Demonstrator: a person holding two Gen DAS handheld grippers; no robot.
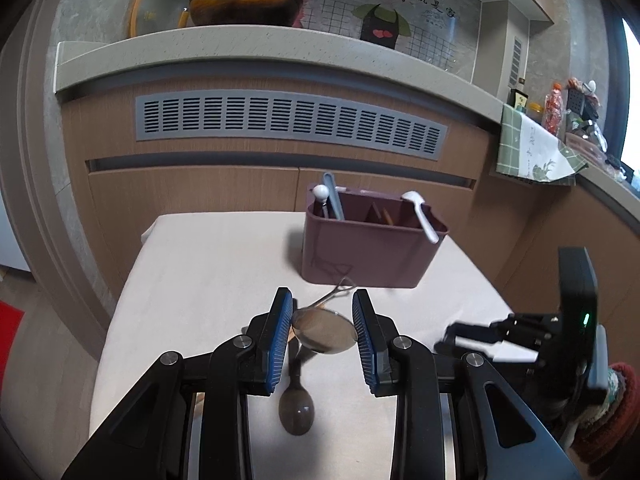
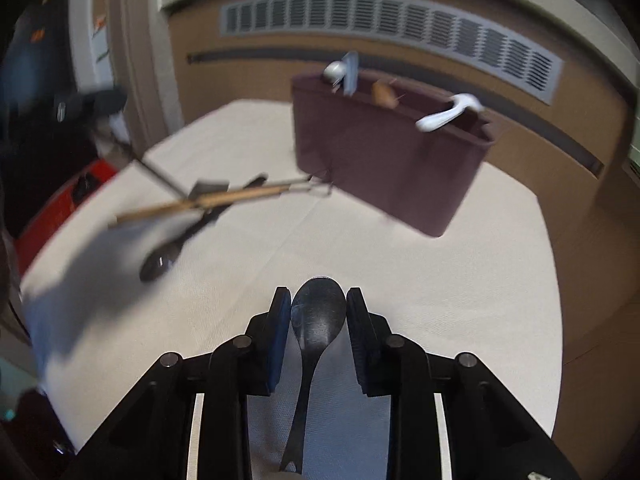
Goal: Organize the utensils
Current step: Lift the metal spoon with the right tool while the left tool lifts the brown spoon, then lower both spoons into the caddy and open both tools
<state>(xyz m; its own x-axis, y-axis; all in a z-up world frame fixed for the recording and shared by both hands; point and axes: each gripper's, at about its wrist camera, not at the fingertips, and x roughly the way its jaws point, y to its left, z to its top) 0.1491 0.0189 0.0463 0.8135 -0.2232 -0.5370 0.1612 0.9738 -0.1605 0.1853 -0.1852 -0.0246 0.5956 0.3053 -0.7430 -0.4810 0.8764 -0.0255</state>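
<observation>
A maroon utensil caddy (image 1: pixel 370 246) stands at the far side of a white table (image 1: pixel 208 280), holding a white spoon (image 1: pixel 420 212) and other utensils. In the left wrist view my left gripper (image 1: pixel 323 322) is shut on the bowl of a metal spoon (image 1: pixel 326 330); a brown spoon (image 1: pixel 297 410) lies on the table below. In the right wrist view my right gripper (image 2: pixel 318 316) holds a black spoon (image 2: pixel 316 332) by its bowl, handle toward the camera. The caddy (image 2: pixel 384 160) is ahead of it. The right gripper (image 1: pixel 500 334) shows at the left view's right edge.
Wooden cabinets with a grey vent (image 1: pixel 288 122) stand behind the table. A counter above holds a pan (image 1: pixel 244 2). In the blurred right wrist view a wooden-handled utensil (image 2: pixel 208 200) and a dark spoon (image 2: pixel 160 262) are at left.
</observation>
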